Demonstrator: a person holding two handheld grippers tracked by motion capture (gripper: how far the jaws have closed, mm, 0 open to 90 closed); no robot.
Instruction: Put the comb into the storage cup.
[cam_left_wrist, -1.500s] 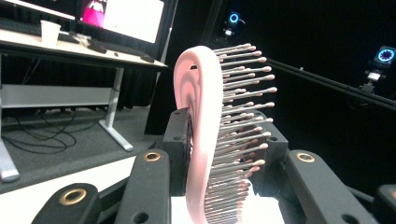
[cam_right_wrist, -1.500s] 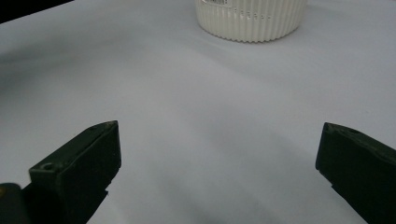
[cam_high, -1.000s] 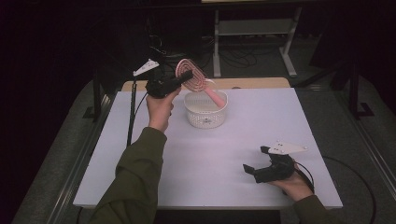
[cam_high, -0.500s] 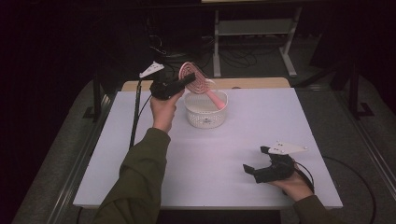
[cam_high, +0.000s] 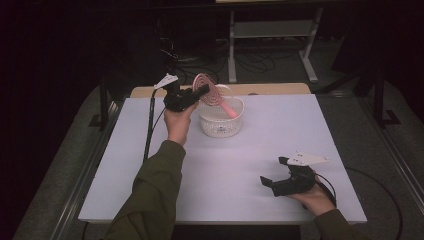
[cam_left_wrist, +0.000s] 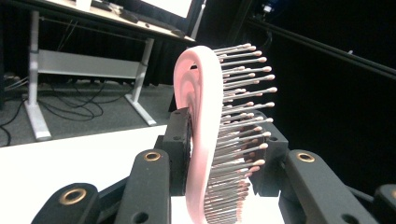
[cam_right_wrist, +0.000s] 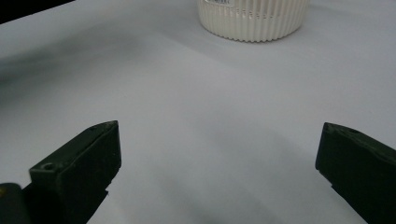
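A pink hairbrush with a round head of metal bristles hangs tilted over a white ribbed basket at the table's far middle. Its handle end dips inside the basket rim. My left gripper is shut on the brush head; in the left gripper view the jaws clamp the brush from both sides, around my left gripper. My right gripper rests near the front right of the table, open and holding nothing. In the right gripper view my right gripper faces the basket across bare tabletop.
The white tabletop spreads between the basket and the right hand. A black cable trails from the left gripper along the table's left side. A wooden strip borders the far edge, with a metal desk frame and floor cables behind.
The left hand has sunk a little with the brush, so the handle sits lower in the basket. The right hand has kept still.
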